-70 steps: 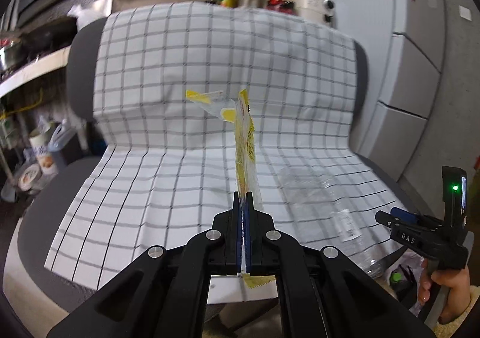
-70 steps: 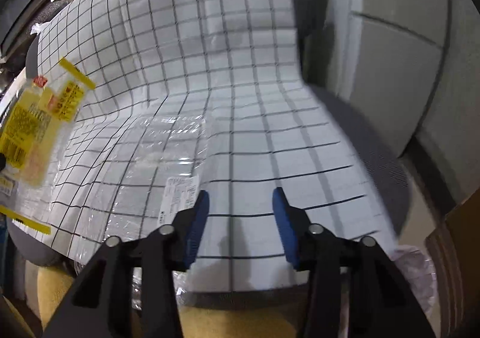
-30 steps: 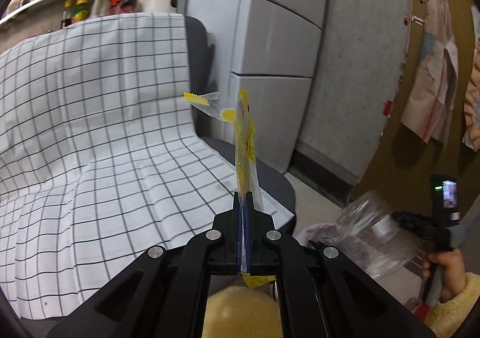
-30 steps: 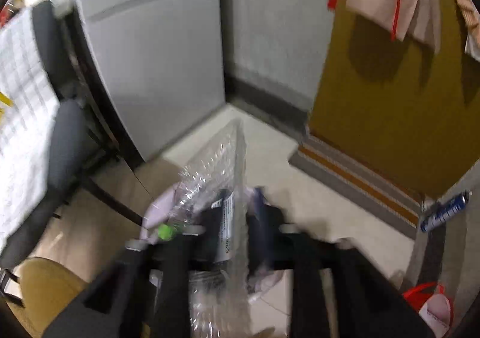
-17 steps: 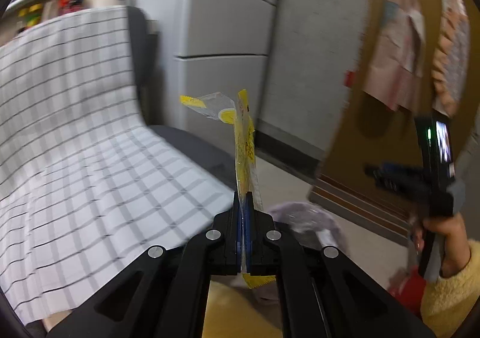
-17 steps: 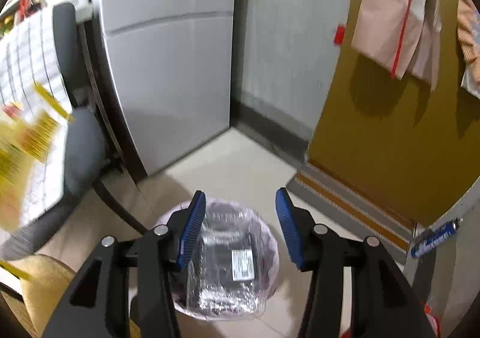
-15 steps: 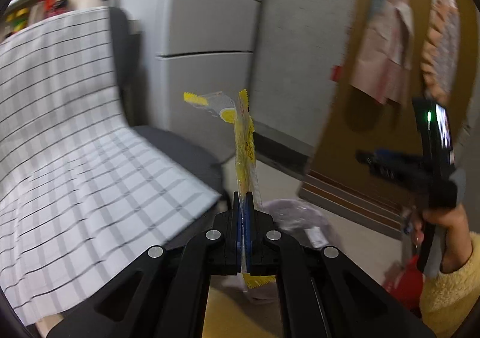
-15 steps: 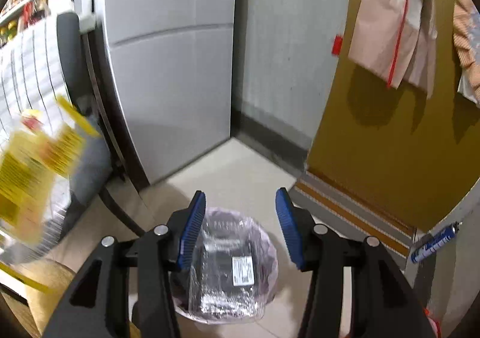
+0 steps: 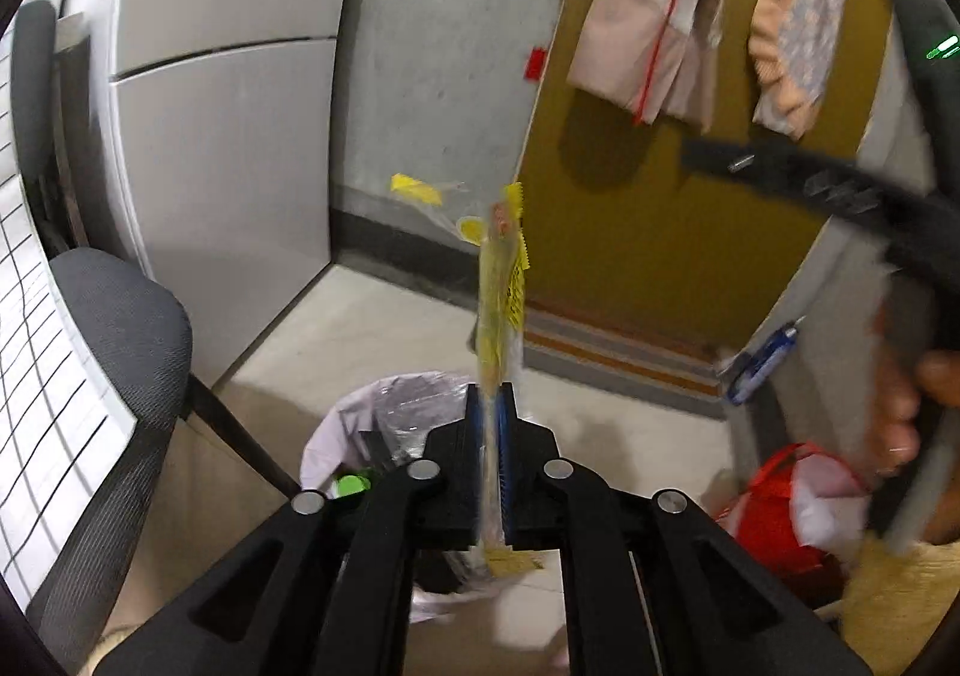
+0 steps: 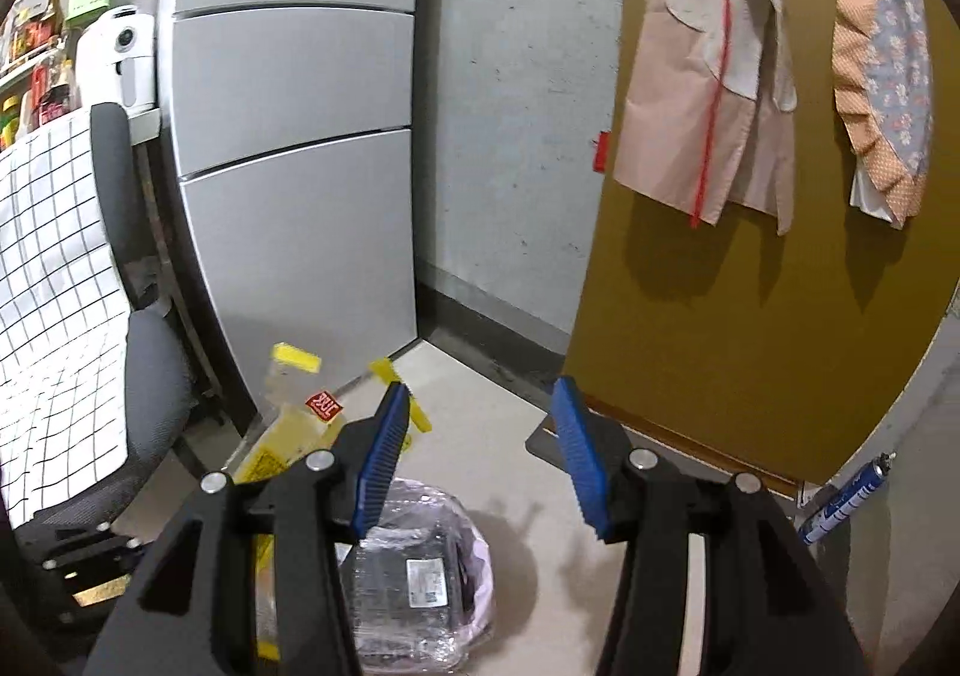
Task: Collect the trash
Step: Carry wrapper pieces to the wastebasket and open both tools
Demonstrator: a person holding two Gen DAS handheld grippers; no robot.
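My left gripper (image 9: 490,412) is shut on a yellow plastic wrapper (image 9: 501,292) that stands up edge-on between its blue pads, above a lined trash bin (image 9: 384,424) on the floor. The wrapper also shows in the right wrist view (image 10: 288,436), left of the fingers. My right gripper (image 10: 480,454) is open and empty, above and right of the bin (image 10: 474,562). A clear plastic container with a white label (image 10: 420,580) lies in the bin.
A grey chair with a checked cloth (image 9: 114,340) stands left of the bin. A grey fridge (image 10: 300,135) is behind it. A brown door (image 10: 750,316) with hanging clothes is on the right. A red bag (image 9: 780,508) and a blue can (image 10: 846,496) sit on the floor.
My right gripper dropped the clear container into the bin and rose, open. My left gripper swung right from the chair with the wrapper and now hangs over the bin.
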